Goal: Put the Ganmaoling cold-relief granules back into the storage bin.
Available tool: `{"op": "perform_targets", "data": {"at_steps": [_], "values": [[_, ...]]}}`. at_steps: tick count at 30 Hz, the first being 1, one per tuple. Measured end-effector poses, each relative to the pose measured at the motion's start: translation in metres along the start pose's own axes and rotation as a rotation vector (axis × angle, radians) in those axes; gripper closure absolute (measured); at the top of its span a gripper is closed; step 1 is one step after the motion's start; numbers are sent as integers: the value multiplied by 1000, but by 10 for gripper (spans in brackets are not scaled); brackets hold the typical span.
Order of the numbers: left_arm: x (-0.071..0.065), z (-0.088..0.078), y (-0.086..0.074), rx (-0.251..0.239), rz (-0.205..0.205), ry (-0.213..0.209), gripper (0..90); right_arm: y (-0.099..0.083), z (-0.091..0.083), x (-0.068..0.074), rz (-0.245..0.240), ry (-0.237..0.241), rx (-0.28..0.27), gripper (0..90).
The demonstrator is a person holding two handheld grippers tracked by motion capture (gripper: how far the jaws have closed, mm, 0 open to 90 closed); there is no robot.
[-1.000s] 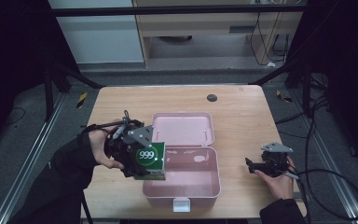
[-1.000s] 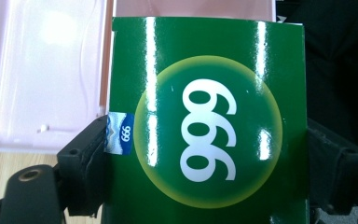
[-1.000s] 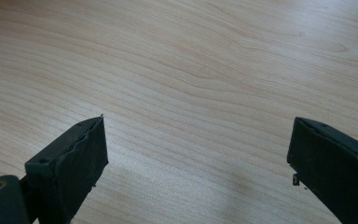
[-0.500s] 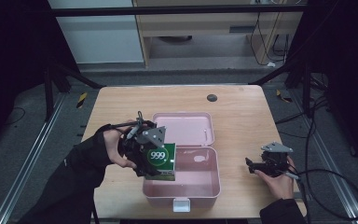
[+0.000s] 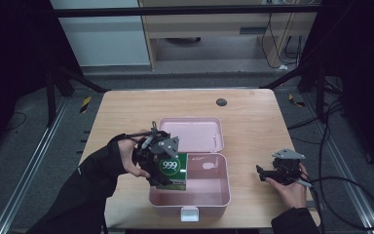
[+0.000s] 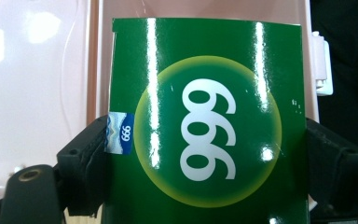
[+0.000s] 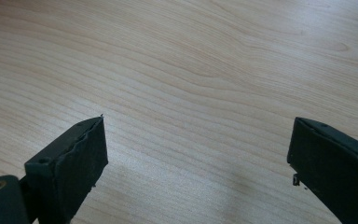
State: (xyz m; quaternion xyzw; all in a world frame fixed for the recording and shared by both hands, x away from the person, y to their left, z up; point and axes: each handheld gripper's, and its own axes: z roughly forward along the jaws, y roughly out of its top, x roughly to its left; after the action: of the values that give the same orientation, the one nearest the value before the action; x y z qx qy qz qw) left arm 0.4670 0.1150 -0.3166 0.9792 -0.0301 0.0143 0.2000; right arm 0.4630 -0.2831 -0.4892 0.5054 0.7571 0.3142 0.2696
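A green box [image 5: 171,170] marked "999" in a yellow circle hangs over the left part of an open pink case [image 5: 209,195]. My left gripper [image 5: 161,163] is shut on the green box [image 6: 205,126], one black jaw on each side of it. The pink case [image 6: 37,84] lies behind the box, its lid [image 5: 191,134] folded back flat on the table. My right gripper [image 5: 262,173] rests on the wood right of the case, held in a hand. Its jaws stand wide open in the right gripper view [image 7: 198,163], with bare table between them.
The wooden table [image 5: 126,112] has a small dark round disc [image 5: 221,102] near its far edge. A white latch [image 5: 190,213] sticks out from the case's front wall. A cable [image 5: 350,195] trails from the right gripper off the table's right side.
My left gripper has carried the green box to the right, from beside the case's left edge to over its tray. The right gripper has stayed in place.
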Motion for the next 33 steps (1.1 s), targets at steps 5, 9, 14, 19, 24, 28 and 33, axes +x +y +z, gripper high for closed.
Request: {"op": "perform_targets", "data": {"at_steps": [5,9,14,19,24,28,33], "values": [[1,8,-4,13,-7,1,148,0,0,0,-7,-3,-1,52],[2,15,-7,20,-14,-1,148,0,1,0,-5,0,0,51],[2,22,-12,22,-18,-2,148,0,1,0,-9,0,3,50],[2,30,-17,28,-29,1,147,0,2,1,-12,-1,6,49],[2,38,-21,35,-36,-3,146,-1,2,1,-10,0,9,48],[2,44,-24,38,-43,-7,146,-1,3,1,-11,1,10,47],[1,49,-26,40,-46,-10,145,-1,3,2,-12,2,12,47]]}}
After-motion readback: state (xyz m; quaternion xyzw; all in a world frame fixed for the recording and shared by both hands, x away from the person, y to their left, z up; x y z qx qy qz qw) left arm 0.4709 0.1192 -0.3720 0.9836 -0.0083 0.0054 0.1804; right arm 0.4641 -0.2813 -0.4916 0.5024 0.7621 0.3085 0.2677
